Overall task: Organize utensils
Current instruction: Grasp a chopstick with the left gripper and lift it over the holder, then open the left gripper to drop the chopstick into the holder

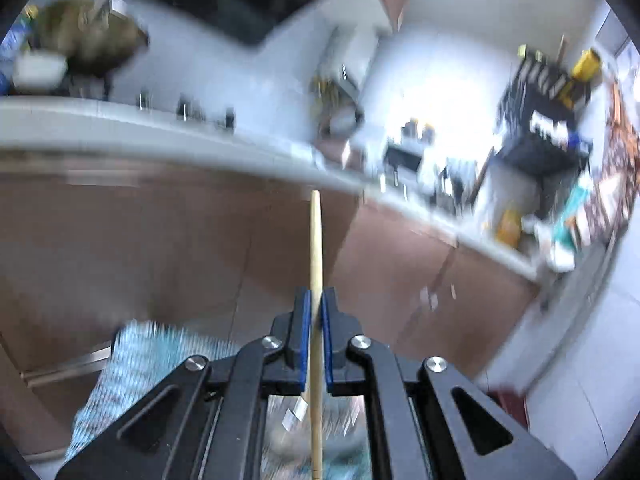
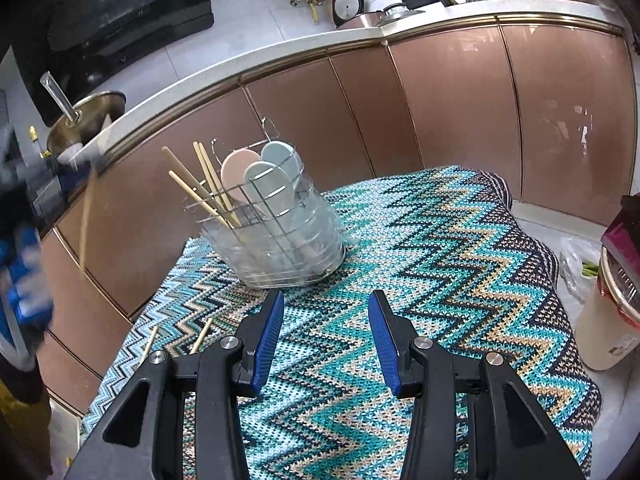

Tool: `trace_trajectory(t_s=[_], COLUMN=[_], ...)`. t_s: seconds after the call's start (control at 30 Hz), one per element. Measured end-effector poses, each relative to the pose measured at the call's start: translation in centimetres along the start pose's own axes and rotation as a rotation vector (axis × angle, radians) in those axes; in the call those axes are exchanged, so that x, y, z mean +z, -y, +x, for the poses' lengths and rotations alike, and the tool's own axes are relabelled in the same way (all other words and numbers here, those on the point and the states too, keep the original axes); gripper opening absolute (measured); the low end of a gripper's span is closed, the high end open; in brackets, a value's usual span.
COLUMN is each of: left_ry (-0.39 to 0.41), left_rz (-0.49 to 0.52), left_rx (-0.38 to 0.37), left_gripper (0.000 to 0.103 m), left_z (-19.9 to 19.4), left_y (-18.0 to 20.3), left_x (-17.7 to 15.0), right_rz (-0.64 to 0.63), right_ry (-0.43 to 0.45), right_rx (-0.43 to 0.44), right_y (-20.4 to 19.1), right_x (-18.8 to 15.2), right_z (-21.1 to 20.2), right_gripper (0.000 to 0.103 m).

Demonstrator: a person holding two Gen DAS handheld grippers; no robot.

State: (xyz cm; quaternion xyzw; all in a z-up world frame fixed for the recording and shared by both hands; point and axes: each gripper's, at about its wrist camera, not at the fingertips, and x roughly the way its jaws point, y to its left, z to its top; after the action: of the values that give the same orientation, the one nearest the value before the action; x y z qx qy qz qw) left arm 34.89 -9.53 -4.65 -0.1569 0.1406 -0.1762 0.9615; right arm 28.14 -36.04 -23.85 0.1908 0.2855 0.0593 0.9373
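Note:
My left gripper (image 1: 316, 300) is shut on a wooden chopstick (image 1: 316, 248), which runs up between its blue pads and ends below the counter edge. From the right wrist view that gripper (image 2: 24, 280) is a blue blur at the far left, with the chopstick (image 2: 85, 224) hanging beside it. A clear utensil holder (image 2: 276, 236) with a wire frame stands on the zigzag cloth (image 2: 440, 248). It holds several chopsticks (image 2: 208, 188) and three pastel spoons (image 2: 260, 184). My right gripper (image 2: 326, 312) hovers open over the cloth, just in front of the holder. Two more chopsticks (image 2: 200, 338) lie at the cloth's left edge.
Brown cabinet doors (image 2: 460, 112) under a white counter (image 2: 280, 58) curve behind the cloth. A steel pot (image 2: 86, 120) sits on the counter at left. At the right stand a cream container with a red lid (image 2: 616, 320) and a plastic bag (image 2: 576, 256).

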Motion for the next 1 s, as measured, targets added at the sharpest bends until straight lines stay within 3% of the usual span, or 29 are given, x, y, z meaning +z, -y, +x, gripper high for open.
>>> trace_trajectory(t_s=[0.13,0.2,0.47,0.6,0.7,0.77,0.8,1.0], left_ry=[0.194,0.213,0.181,0.151,0.130,0.127,0.129,0.081], left_rz=[0.022,0.030,0.061,0.053,0.053,0.056,0.060,0.097], left_rx=[0.082,0.100,0.155,0.169,0.164,0.150,0.145,0.123], left_gripper=[0.005,0.005,0.005,0.007,0.009,0.031,0.034,0.036], left_z=[2.3,3.9,10.2,11.2,10.5,9.5,9.0,3.9], left_y=[3.5,4.5,4.8,4.1,3.9,3.9,4.0,4.5], left_x=[0.0,-0.8,-5.2,-7.4,-8.1,-7.8,-7.5,-5.7], right_rz=[0.006,-0.001,0.027,0.040,0.040,0.041,0.040,0.020], right_ry=[0.021,0.028,0.038,0.036,0.040,0.045,0.047,0.068], right_rx=[0.000,-0.008,-0.017,-0.013,-0.019,-0.023,-0.026,-0.035], right_y=[0.0,0.1,2.0,2.4,2.3,2.2,2.1,0.4], right_x=[0.1,0.2,0.7,0.6,0.6,0.6,0.6,0.5], right_z=[-0.8,-1.2,-1.2,-1.0,-1.2,-1.5,-1.8,-4.2], right_gripper=[0.044,0.044,0.046,0.046,0.048,0.048,0.049,0.049])
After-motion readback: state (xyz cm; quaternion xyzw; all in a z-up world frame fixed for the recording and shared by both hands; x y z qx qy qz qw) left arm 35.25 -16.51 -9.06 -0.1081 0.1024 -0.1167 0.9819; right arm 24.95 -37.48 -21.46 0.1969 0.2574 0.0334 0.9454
